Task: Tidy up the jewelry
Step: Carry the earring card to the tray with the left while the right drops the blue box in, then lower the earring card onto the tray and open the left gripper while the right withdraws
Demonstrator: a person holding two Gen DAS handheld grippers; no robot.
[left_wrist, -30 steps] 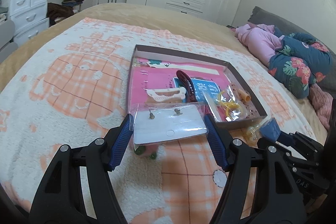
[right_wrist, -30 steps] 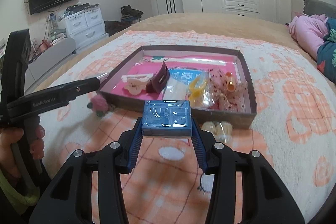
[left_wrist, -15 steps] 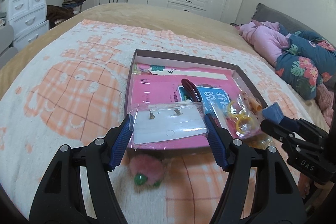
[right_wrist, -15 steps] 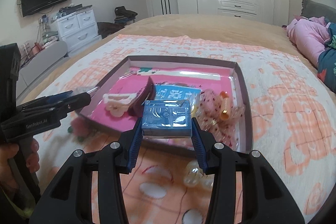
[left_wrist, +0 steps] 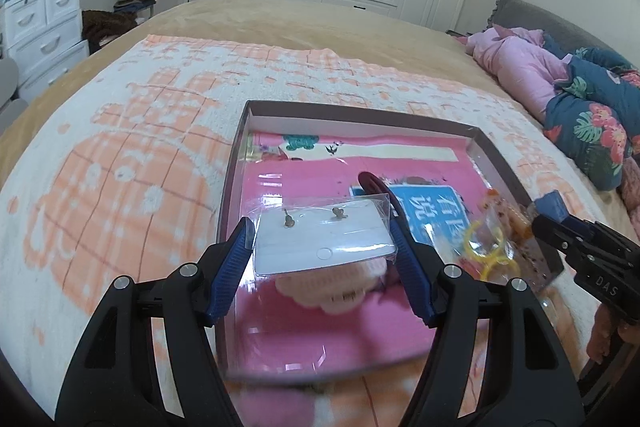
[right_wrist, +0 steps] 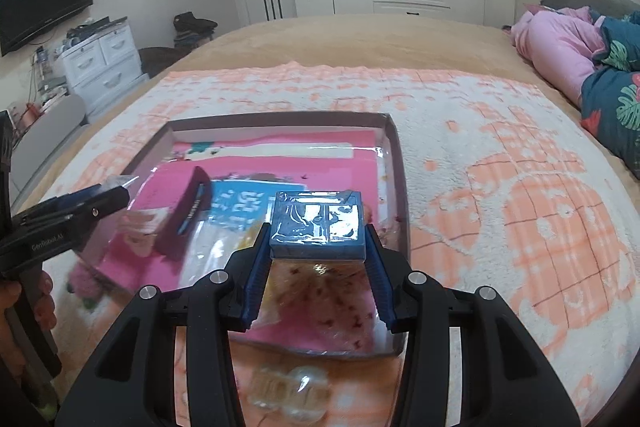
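Tray [left_wrist: 496,163] on the blanket [left_wrist: 120,163]: far half bare pink floor, free to reach w/o hitting anything. Near half crowded: dark red hair clip [right_wrist: 188,215] standing up mid-tray, pale claw clip [left_wrist: 340,283] under the left gripper [left_wrist: 322,247], yellow rings in a bag [left_wrist: 486,247] toward the right wall. Tray walls low, rim all round. Blanket left of tray open. Clear beads [right_wrist: 288,391] lie just outside the near rim, below the right gripper [right_wrist: 318,249]. Pillows [left_wrist: 560,83] well off to the right.
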